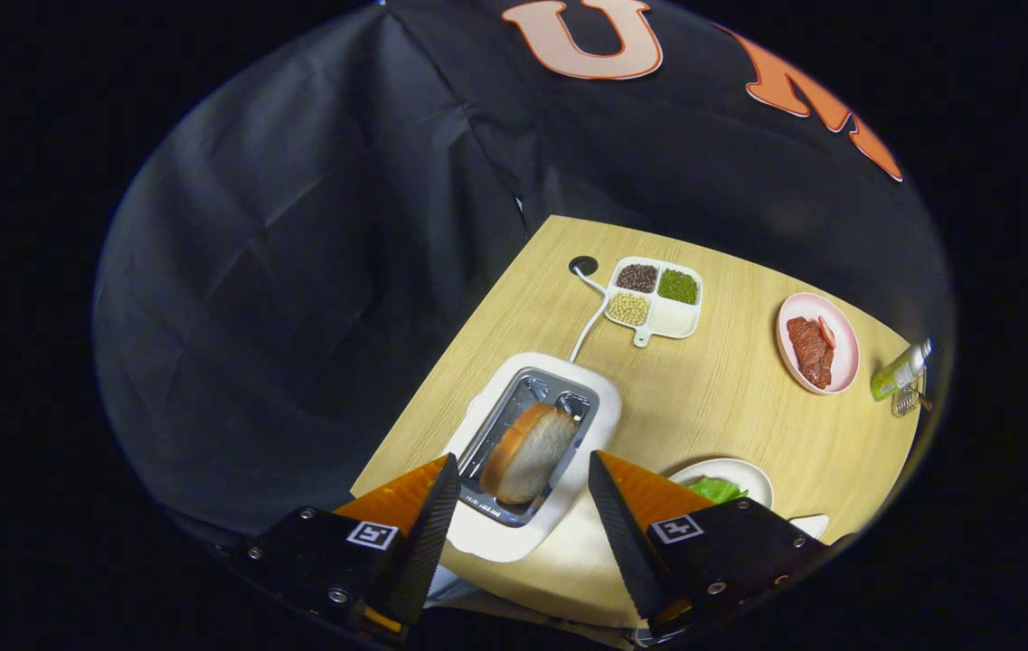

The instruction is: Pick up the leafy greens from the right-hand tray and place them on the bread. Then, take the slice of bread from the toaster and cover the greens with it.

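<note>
I look down on a white toaster with a slice of bread standing in its metal slot. My gripper hangs open above it, one finger on each side of the slice, neither touching it. Just right of the right finger sits a white plate with leafy greens on it; the finger hides part of the plate, so I cannot tell what lies under the greens.
The toaster's white cord runs to a hole in the wooden table. Beyond the toaster stands a divided white dish of beans and seeds. Far right are a pink plate with meat and a small green bottle.
</note>
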